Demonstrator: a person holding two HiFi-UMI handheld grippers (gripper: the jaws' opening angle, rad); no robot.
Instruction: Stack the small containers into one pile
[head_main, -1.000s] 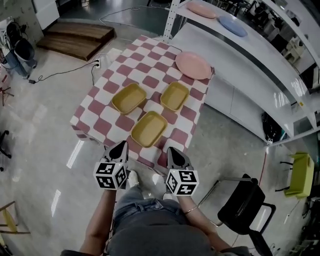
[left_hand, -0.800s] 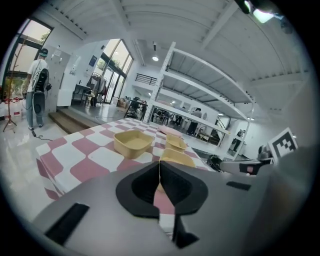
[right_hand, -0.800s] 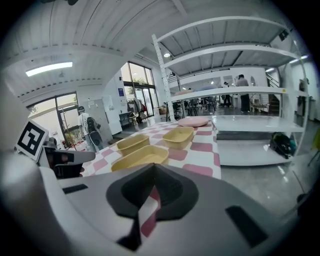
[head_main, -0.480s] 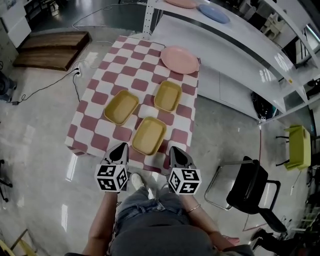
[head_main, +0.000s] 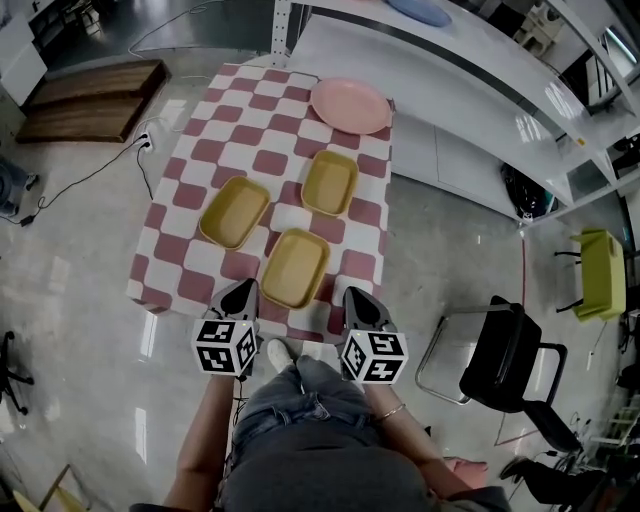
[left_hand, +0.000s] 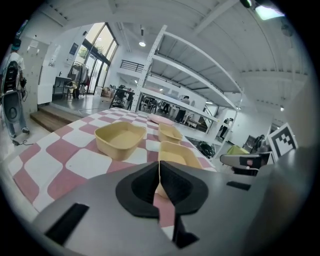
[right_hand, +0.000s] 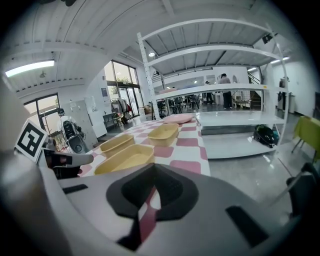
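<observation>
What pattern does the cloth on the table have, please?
The tablecloth has dark pink and white checks, clearest in the head view.

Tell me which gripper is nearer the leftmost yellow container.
Left. The left gripper hangs just short of the leftmost yellow container; the right gripper is farther to its right.

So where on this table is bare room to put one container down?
The checkered cloth is bare at its far left, between pink plate and left container. Crowded in the middle: far container and near container stand close.
</observation>
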